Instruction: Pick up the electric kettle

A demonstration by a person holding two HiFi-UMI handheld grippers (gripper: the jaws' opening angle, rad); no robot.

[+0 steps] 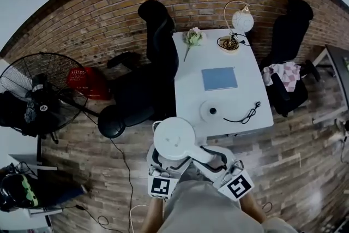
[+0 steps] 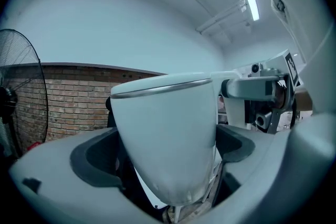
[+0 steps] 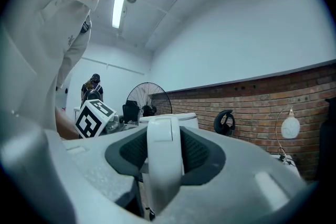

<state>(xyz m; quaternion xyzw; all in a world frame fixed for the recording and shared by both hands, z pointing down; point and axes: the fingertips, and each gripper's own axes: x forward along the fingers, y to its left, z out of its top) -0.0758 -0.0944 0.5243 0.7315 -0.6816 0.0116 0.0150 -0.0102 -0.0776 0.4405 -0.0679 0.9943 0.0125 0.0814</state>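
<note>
The white electric kettle (image 1: 174,139) hangs in the air in front of the table's near edge, close to my body. Its round base (image 1: 212,111) with a black cord (image 1: 243,115) stays on the white table (image 1: 251,79). My left gripper (image 1: 165,165) is shut on the kettle's body (image 2: 165,128), which fills the gap between its dark pads (image 2: 93,161). My right gripper (image 1: 216,161) is shut on the kettle's white handle (image 3: 164,165), which stands upright between its ribbed pads (image 3: 202,153). In the left gripper view the right gripper (image 2: 262,93) shows at the handle's end.
On the table lie a blue book (image 1: 219,78), a flower (image 1: 192,36), a small bowl with cable (image 1: 228,43) and a globe lamp (image 1: 242,20). Black chairs (image 1: 158,27) (image 1: 289,27) flank it. A standing fan (image 1: 38,98) and red bag (image 1: 87,82) are at left.
</note>
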